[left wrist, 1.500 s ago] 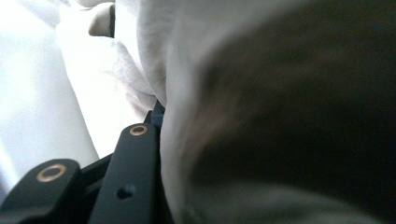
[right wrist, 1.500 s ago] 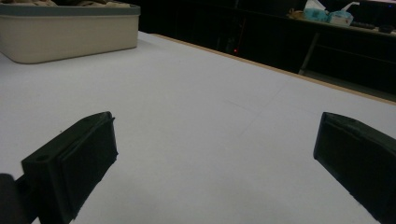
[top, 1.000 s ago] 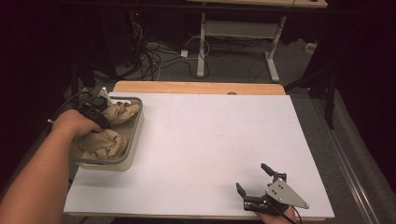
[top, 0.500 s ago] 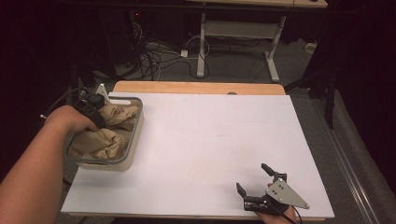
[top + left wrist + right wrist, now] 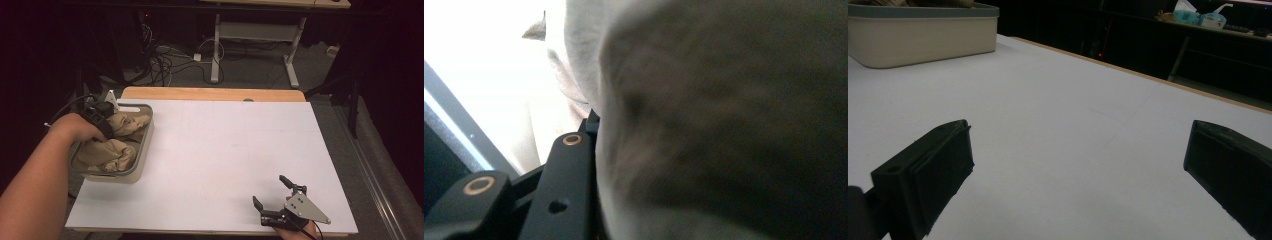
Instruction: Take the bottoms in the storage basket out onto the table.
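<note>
Since the earlier frame, the left gripper (image 5: 102,117) has drawn back toward 9 o'clock, to the basket's left rim. One white table (image 5: 225,165) carries one grey basket (image 5: 142,150) at 9 o'clock, holding one tan cloth (image 5: 112,152). Its jaws press into the cloth; whether they pinch it, I cannot tell. At 5 o'clock, the right gripper (image 5: 272,192) rests with jaws spread.

A dim lab: a white-topped wooden table (image 5: 225,150), tangled black cables (image 5: 165,60) on grey floor, a white metal-legged desk frame (image 5: 250,35) behind.
</note>
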Demonstrator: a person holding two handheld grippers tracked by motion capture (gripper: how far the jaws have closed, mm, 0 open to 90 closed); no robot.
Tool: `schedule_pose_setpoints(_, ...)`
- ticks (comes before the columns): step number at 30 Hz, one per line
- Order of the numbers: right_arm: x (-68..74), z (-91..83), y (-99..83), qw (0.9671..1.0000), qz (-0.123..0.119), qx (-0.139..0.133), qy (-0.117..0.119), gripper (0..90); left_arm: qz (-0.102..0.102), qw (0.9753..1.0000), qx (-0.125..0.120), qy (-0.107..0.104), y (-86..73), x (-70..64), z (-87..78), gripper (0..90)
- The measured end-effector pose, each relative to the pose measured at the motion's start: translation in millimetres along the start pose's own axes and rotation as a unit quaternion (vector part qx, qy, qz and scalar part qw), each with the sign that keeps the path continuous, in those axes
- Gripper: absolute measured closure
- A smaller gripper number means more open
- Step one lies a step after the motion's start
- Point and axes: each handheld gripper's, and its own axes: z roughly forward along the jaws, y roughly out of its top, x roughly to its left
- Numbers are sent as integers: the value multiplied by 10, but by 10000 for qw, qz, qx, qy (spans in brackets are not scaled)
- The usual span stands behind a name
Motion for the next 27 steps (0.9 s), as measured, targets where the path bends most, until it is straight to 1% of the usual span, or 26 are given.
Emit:
schedule_pose_setpoints(4,2,-1,1,10000,1,2,4,4,-21,9999,75,-70,-12,-16,-15,613)
schedule_pose_setpoints(11,9,5,2,10000,-11,0,13,4,55,9998,119,-154,5,-56,-14,615)
schedule_pose_setpoints(15,7,3,2,10000,1,0,6,4,101,9998,24,-183,14,-62,-22,615)
schedule_pose_setpoints(19,5,0,0,10000,2,7,6,4,111,9997,-10,-211,7,-58,-50,616)
schedule_pose_setpoints(21,4,-1,0,10000,1,6,4,4,137,9996,-59,-247,-1,-57,-71,617)
schedule_pose_setpoints(23,8,-2,1,10000,20,5,2,4,194,9994,-136,-236,-7,-63,-99,617)
schedule_pose_setpoints(24,7,-1,1,10000,15,4,3,4,186,9994,-166,-236,-8,-65,-113,617)
schedule_pose_setpoints(27,10,2,2,10000,20,-3,2,4,184,9994,-141,-264,-9,-77,-148,617)
